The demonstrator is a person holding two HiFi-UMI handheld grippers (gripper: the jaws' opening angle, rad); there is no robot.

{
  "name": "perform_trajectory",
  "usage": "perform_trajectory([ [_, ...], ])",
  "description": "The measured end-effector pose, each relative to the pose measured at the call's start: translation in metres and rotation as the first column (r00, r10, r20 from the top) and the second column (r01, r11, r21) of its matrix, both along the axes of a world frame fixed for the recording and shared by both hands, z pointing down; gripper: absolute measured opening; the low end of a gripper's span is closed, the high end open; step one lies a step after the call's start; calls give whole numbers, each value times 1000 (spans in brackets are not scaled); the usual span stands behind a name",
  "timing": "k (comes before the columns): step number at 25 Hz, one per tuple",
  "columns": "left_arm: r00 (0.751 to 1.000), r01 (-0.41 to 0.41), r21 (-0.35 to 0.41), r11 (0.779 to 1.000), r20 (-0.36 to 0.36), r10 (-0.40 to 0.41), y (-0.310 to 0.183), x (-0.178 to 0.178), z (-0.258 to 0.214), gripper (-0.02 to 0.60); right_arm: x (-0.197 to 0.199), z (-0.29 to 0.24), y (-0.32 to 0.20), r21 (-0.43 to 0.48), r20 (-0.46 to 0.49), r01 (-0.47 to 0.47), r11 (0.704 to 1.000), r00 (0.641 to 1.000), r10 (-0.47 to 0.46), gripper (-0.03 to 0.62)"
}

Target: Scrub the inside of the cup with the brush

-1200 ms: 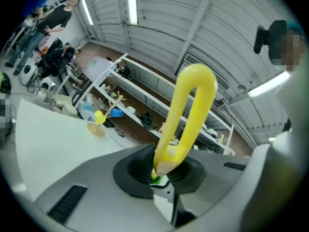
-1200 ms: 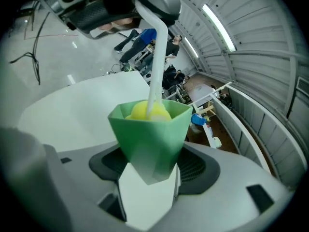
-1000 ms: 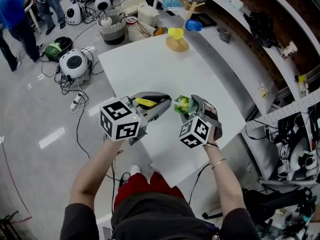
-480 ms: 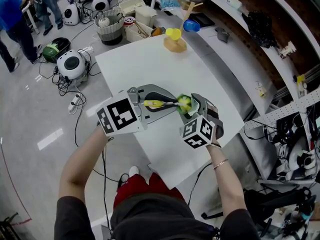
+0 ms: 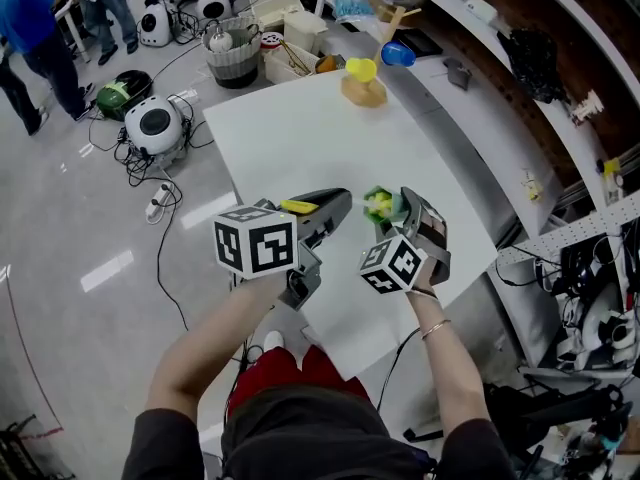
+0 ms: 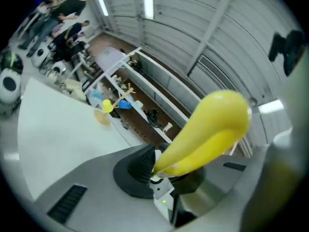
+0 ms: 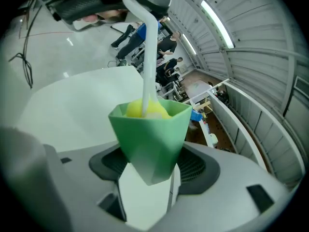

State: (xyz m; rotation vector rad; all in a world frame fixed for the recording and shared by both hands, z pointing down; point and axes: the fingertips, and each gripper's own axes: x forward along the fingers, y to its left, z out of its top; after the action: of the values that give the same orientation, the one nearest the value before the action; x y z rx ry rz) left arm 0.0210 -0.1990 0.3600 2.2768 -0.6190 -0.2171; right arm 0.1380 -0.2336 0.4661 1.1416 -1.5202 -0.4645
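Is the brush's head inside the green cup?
Yes: the right gripper view shows the brush's yellow head down inside the green cup, white stem rising above the rim.

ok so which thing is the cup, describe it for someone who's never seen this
Find the big white table; over its near end the right gripper is shut on the cup. It is green with flat angled sides, and it alone has the brush stuck into it.

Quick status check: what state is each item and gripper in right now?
Green cup: clamped in the right gripper, brush head inside.
Brush: handle held by the left gripper, head in the cup.
Left gripper: shut on the brush.
Right gripper: shut on the cup.
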Motion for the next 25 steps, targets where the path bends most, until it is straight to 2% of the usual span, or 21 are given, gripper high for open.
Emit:
perform_trajectory([
  [1, 998, 30, -79, 996, -55, -35, -5, -4, 2, 38, 1, -4, -3, 24, -18, -7, 1000, 1000, 8, 314],
  [3, 984, 71, -217, 974, -148, -105, -14, -11, 4, 38, 1, -10, -10, 54, -58, -10, 998, 998, 14, 314],
  [4, 978, 81, -252, 964, -169, -126, -17, -13, 6, 38, 1, -11, -12, 54, -75, -6, 999, 997, 10, 314],
  [5, 977, 84, -254, 964, -169, -129, -18, -13, 6, 38, 0, -11, -12, 41, -83, 0, 999, 997, 4, 314],
  [6, 982, 77, -221, 972, -149, -112, -17, -12, 5, 38, -2, -8, -11, 18, -80, 5, 1000, 997, -4, 314],
  [7, 991, 58, -158, 986, -111, -76, -14, -9, 4, 38, -3, -4, -10, -15, -63, 11, 1000, 998, -12, 314],
  [8, 998, 24, -71, 997, -57, -28, -10, -5, 1, 38, -5, 0, -7, -52, -36, 19, 998, 999, -21, 314],
  [9, 1000, -23, 27, 999, 9, 23, -5, -1, -1, 38, -7, 4, -4, -91, -1, 30, 995, 1000, -30, 314],
  [10, 994, -80, 123, 989, 79, 70, 0, 3, -4, 38, -9, 7, -1, -128, 37, 44, 991, 999, -40, 314],
  [11, 983, -141, 208, 968, 145, 112, 5, 7, -6, 38, -11, 9, 1, -160, 74, 61, 985, 996, -50, 314],
  [12, 967, -205, 283, 937, 206, 150, 9, 10, -9, 38, -13, 10, 4, -187, 108, 80, 979, 992, -60, 314],
  [13, 946, -273, 348, 897, 266, 185, 14, 12, -11, 38, -15, 11, 7, -213, 138, 100, 972, 988, -72, 314],
  [14, 919, -345, 406, 846, 329, 217, 19, 15, -13, 38, -17, 11, 10, -237, 166, 123, 964, 983, -85, 314],
  [15, 884, -423, 458, 782, 397, 247, 26, 16, -14, 38, -19, 11, 14, -259, 191, 149, 954, 976, -101, 314],
  [16, 841, -505, 501, 703, 468, 270, 33, 18, -16, 38, -22, 12, 17, -277, 214, 179, 944, 969, -121, 314],
  [19, 695, -710, 564, 421, 661, 285, 52, 20, -22, 38, -31, 11, 27, -289, 247, 256, 923, 951, -186, 314],
  [20, 662, -744, 566, 355, 697, 276, 56, 21, -24, 38, -34, 11, 27, -277, 242, 264, 924, 950, -199, 314],
  [21, 649, -756, 565, 331, 713, 267, 56, 21, -25, 38, -35, 11, 27, -258, 232, 261, 930, 951, -203, 314],
  [22, 659, -745, 563, 357, 704, 264, 53, 22, -26, 38, -34, 10, 25, -233, 221, 247, 941, 955, -196, 314],
  [23, 689, -711, 557, 428, 672, 271, 48, 23, -28, 38, -32, 8, 21, -207, 213, 222, 953, 961, -178, 314],
  [25, 784, -588, 514, 625, 552, 284, 33, 24, -29, 38, -23, 4, 14, -159, 215, 154, 975, 970, -118, 314],
])
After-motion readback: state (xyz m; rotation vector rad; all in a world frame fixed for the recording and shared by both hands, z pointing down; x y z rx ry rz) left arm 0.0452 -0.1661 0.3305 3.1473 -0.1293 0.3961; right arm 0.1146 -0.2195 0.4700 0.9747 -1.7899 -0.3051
